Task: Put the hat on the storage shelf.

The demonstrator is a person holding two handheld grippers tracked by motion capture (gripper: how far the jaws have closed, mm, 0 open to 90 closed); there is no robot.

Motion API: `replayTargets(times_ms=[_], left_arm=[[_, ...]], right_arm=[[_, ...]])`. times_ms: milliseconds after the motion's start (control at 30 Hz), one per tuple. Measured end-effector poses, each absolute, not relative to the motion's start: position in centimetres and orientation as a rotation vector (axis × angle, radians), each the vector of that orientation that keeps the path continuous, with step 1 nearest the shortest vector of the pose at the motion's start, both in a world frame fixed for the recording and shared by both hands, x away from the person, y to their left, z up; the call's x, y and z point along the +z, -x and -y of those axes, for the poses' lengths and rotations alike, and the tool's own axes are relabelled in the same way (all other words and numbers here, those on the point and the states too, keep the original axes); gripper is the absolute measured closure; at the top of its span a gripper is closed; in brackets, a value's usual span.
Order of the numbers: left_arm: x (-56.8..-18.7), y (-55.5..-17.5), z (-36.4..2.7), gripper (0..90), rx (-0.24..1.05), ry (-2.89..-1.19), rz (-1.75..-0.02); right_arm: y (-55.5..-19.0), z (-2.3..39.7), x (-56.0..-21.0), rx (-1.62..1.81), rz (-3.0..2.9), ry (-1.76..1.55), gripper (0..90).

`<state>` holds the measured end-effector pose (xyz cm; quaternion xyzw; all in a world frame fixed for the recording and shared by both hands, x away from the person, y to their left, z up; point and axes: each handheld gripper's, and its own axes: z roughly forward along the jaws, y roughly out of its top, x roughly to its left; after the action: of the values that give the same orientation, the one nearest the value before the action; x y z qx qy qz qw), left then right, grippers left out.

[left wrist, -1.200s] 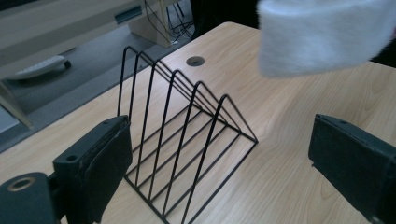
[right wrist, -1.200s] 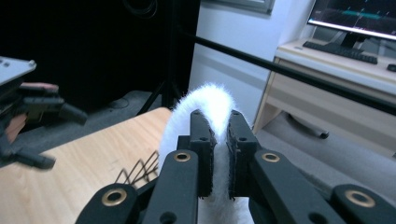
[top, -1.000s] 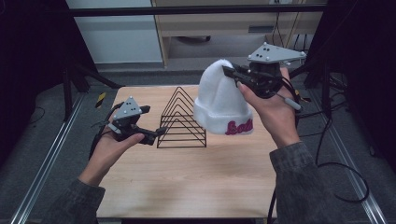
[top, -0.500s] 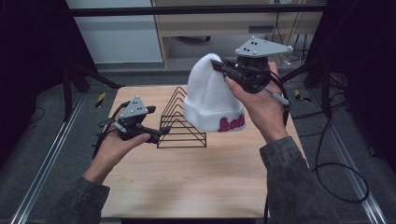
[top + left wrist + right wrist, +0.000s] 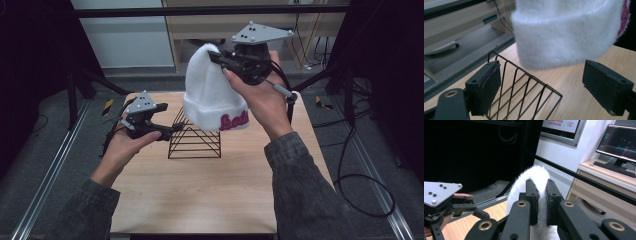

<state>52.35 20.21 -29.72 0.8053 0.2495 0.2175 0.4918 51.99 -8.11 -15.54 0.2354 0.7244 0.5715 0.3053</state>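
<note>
A white fuzzy hat [image 5: 210,95] with pink lettering hangs in the air over the black wire rack [image 5: 195,142]. My right gripper [image 5: 216,57] is shut on its crown, and the fabric is pinched between the pads [image 5: 539,183]. The rack stands on the wooden table [image 5: 200,195]. My left gripper [image 5: 170,131] sits at the rack's left end. Its jaws [image 5: 546,85] have just been closing a little but stand wide apart, with the rack's wires [image 5: 524,87] between them and no pad pressing. The hat's cuff [image 5: 564,32] hangs just beyond them.
Black frame rails [image 5: 210,10] cross behind the table, with a pale cabinet [image 5: 130,40] beyond. Cables [image 5: 360,170] trail over the floor at the right. A yellow-black item [image 5: 107,106] lies on the floor left of the table. A monitor [image 5: 621,142] stands on a desk.
My right hand has carried the hat left and upward, from beside the rack to above it. The left hand has stayed by the rack's left end.
</note>
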Motion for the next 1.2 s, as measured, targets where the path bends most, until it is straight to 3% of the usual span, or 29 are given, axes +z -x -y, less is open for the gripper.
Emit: replayTargets(times_ms=[367,533,733,767,900,1200], left_arm=[[-29.5,-54.5,-20.4,10.4,0.486,-1.979,-0.614],[-29.9,-54.8,-20.4,18.2,0.416,-2.015,-0.598],[-30.4,-55.2,-19.8,66.2,0.429,-2.053,-0.577],[-30.4,-55.2,-19.8,70.9,0.429,-2.053,-0.577],[-29.9,-54.7,-19.6,76.7,0.538,-2.031,-0.615],[-29.1,-54.4,-21.3,79.7,0.666,-1.951,-0.727]], right_arm=[[-53.0,5.1,-15.7,1.526,-1.978,-0.589,83.7],[-52.8,4.8,-15.5,1.538,-1.985,-0.57,83.7],[-52.9,4.8,-15.7,1.531,-1.992,-0.57,83.7],[-53.0,4.9,-15.7,1.526,-1.99,-0.566,83.7],[-53.1,5.6,-15.9,1.486,-1.978,-0.579,83.7],[-55.8,7.4,-17.2,1.403,-1.957,-0.676,83.7]])
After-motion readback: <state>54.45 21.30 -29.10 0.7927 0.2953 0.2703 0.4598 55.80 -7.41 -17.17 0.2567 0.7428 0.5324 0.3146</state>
